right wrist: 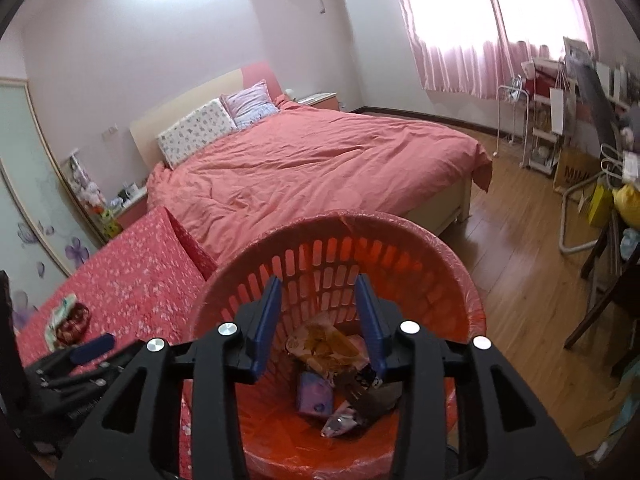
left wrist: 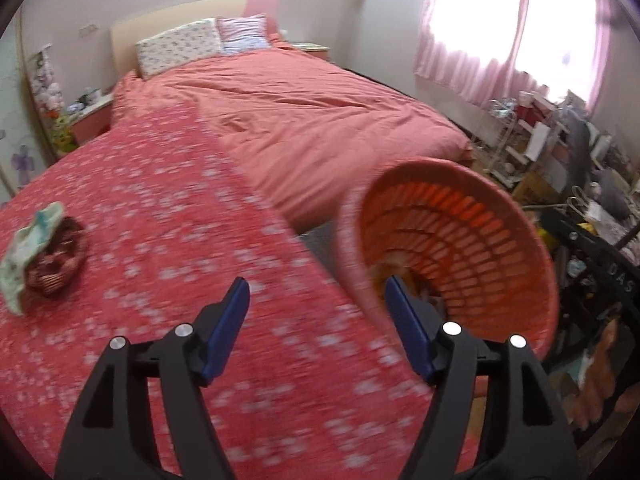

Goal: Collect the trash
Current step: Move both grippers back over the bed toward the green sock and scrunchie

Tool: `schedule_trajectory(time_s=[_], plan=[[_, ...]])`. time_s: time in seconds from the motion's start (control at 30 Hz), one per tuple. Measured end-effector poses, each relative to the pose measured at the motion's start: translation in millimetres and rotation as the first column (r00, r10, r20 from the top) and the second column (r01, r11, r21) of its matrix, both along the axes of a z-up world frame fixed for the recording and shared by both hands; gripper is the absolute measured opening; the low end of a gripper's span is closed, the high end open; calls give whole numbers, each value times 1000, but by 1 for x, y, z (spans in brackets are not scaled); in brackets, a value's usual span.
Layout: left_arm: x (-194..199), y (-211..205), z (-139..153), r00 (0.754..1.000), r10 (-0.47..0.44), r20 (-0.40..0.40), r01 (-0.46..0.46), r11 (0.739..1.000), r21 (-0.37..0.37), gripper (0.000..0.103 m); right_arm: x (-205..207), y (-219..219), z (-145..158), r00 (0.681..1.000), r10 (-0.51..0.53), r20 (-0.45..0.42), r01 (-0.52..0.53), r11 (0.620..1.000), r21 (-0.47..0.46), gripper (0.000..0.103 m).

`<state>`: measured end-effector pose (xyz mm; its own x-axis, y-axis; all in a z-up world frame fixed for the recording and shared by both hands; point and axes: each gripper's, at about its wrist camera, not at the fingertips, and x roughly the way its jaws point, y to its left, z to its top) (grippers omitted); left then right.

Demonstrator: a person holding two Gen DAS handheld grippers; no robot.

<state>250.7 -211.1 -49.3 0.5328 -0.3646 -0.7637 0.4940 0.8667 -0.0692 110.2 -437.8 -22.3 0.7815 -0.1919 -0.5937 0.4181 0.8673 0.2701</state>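
Left wrist view: left gripper (left wrist: 318, 292) hangs over the red, white-flecked cloth-covered worktop (left wrist: 168, 240), its blue-padded fingers (left wrist: 226, 328) wide apart with nothing between them. Far left on that worktop lies a crumpled pale green wrapper on a small dark red woven basket (left wrist: 44, 256), well apart from the gripper. The round orange slatted plastic wastebasket (left wrist: 480, 240) with a thin pink liner stands just right of the worktop; view blurred.

Right wrist view: right gripper (right wrist: 318, 292) sits over the wastebasket's mouth, fingers apart, nothing pressed between the pads. Below them, in the wastebasket's bottom, lie a yellow-printed wrapper (right wrist: 324, 344), a purple packet (right wrist: 314, 396) and other crumpled wrappers.

Judgement: a drop into the wastebasket looks done on the right; the left is starting a reach. Next move calls for carrying the left gripper far left to the green wrapper, then closing on the wrapper alone, not the woven basket.
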Motion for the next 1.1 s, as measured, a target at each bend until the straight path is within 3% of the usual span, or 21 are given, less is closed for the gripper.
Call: schedule_trajectory(time_s=[0.37, 0.77, 0.93, 1.1], plan=[[13, 97, 11, 977, 200, 72, -204, 978, 54, 77, 5, 29, 1, 998, 45, -49, -47, 998, -47, 40], [41, 214, 19, 892, 436, 122, -445, 893, 66, 77, 19, 85, 8, 987, 144, -78, -152, 982, -112, 40], [65, 256, 13, 859, 508, 69, -511, 859, 38, 77, 26, 112, 8, 976, 197, -95, -210, 966, -151, 40], [88, 277, 10, 857, 515, -23, -516, 856, -41, 70, 33, 134, 8, 963, 244, -112, -260, 951, -167, 40]])
